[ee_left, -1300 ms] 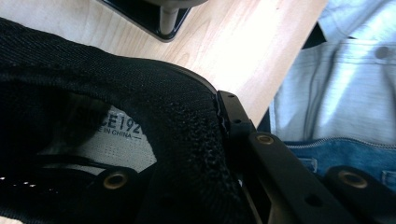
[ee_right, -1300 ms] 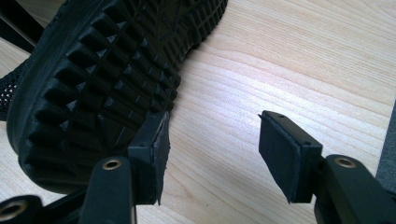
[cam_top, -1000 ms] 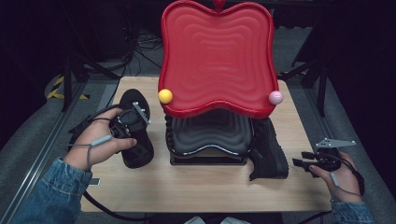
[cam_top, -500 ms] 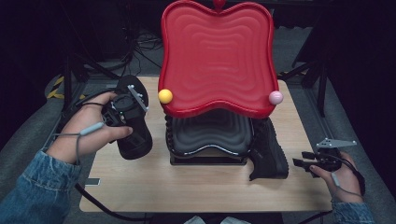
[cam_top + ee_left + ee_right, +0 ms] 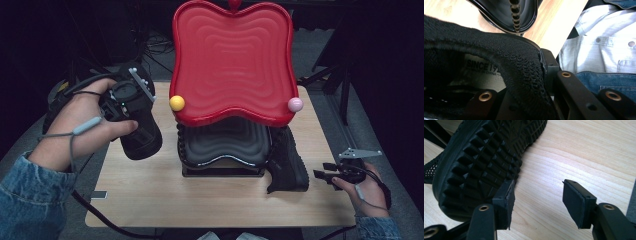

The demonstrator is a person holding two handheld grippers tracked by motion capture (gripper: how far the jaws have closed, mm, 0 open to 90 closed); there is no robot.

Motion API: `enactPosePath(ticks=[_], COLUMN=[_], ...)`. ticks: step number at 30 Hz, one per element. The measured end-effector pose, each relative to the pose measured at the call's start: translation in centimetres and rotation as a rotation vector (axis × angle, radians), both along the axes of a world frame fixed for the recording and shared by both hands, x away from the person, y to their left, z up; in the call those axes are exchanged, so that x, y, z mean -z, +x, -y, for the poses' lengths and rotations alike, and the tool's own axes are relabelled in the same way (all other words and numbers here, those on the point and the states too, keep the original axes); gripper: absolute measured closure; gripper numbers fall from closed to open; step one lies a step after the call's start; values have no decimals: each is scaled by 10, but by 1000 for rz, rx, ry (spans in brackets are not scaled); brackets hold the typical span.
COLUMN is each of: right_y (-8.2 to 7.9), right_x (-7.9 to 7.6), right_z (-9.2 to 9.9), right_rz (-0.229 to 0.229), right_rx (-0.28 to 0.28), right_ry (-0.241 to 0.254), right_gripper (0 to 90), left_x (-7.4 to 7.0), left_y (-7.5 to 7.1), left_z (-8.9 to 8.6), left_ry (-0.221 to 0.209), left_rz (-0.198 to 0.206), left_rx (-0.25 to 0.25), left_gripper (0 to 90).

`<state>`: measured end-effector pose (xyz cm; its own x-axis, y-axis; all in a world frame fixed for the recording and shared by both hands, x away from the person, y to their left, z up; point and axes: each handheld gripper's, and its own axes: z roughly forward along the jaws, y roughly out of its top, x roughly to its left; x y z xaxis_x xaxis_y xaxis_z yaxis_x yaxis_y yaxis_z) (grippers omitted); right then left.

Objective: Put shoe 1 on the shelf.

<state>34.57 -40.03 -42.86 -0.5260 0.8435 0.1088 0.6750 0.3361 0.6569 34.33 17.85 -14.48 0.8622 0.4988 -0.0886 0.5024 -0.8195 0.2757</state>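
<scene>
The left gripper (image 5: 131,102) has its jaws clamped on the mesh collar of a black shoe (image 5: 141,140), held up off the worktop (image 5: 210,200) at the left, heel end toward the person. In the left gripper view the knit collar (image 5: 524,75) is pinched between the black jaws, with a tongue label inside. The second shoe (image 5: 287,162) lies on its side at the right, against a black stand (image 5: 225,150) that carries a red tray (image 5: 232,60). The right gripper (image 5: 325,175) rests just beside its sole (image 5: 481,157), jaws wide and holding nothing.
</scene>
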Motion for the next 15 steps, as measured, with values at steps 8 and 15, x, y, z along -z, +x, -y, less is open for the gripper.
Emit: enactPosePath(ticks=[8, 15], right_y=[1, 1], right_x=[1, 1], right_z=[1, 2], right_rz=[-2, -7], right_rx=[4, 3], right_ry=[2, 4], right_gripper=[441, 441], left_x=[-22, -51], left_y=[-5, -16], left_z=[1, 4], left_ry=[5, 12], left_rz=[47, 162], left_rx=[12, 39], left_gripper=[859, 860])
